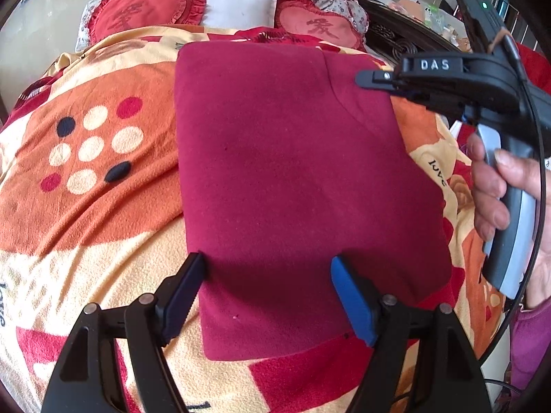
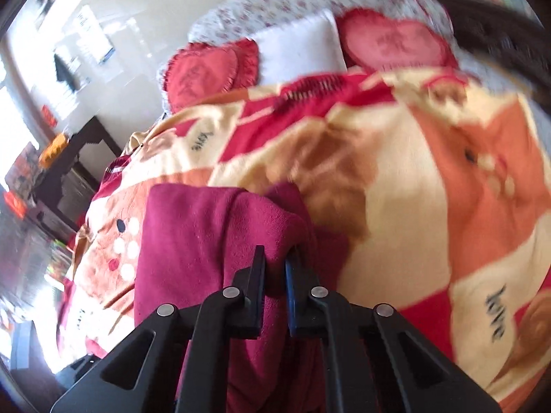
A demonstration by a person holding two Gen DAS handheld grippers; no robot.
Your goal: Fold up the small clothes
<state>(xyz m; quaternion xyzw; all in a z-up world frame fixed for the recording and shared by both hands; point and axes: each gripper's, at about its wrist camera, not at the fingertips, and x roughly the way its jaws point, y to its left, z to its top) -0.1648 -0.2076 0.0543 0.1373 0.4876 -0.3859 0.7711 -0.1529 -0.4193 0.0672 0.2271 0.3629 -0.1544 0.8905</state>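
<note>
- On the left side I see the bed blanket [image 1: 89, 213] with big dots on it.
- My left gripper [image 1: 268, 272] has its two fingers wide apart over the near edge of the red cloth [image 1: 286, 179]. It holds nothing.
- The red cloth lies flat on the blanket, in the middle, folded into a neat block.
- It looks soft, fuzzy and light. I think it will flop and bend, so grab an edge or a corner.
- My right gripper [image 2: 275, 268] is squeezed tight on the cloth's far right corner, and a hand [image 1: 496, 199] holds its handle.
</note>
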